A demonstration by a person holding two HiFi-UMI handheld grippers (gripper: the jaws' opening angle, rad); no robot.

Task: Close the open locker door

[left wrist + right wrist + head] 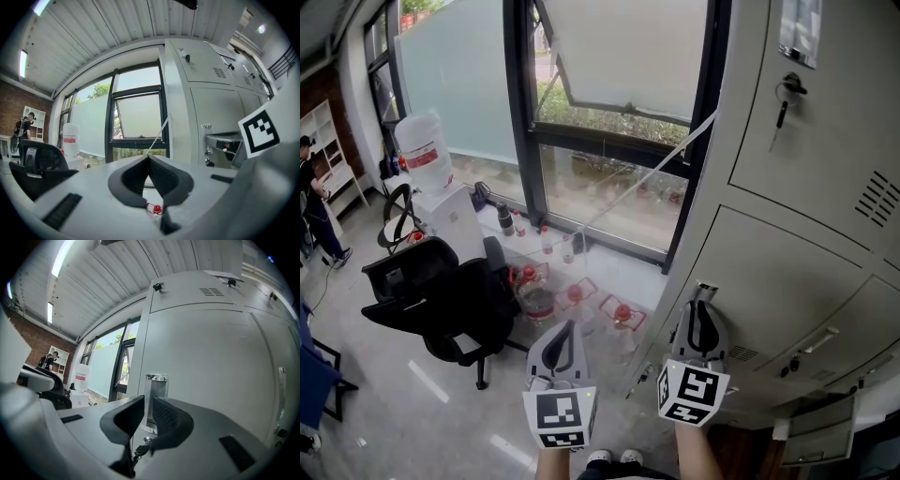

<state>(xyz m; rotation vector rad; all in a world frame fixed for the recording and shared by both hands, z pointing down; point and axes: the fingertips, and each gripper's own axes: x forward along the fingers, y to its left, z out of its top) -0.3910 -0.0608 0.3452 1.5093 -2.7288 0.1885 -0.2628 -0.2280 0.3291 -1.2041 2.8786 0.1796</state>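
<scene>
The grey lockers [806,187] fill the right of the head view. My right gripper [702,307] reaches up to the chrome handle [706,290] at the left edge of a middle locker door [769,281]. In the right gripper view its jaws [148,399] stand a narrow slit apart with the handle [156,380] filling the slit, so it is shut on the handle. How far that door stands ajar I cannot tell. My left gripper [565,333] hangs free left of the lockers, shut and empty [149,157].
Low at the right a small locker door [818,429] hangs open. A key [140,448] dangles below the handle. Black office chairs [441,300] stand on the left, bottles [534,291] sit by the window [609,141], and a person [311,202] stands far left.
</scene>
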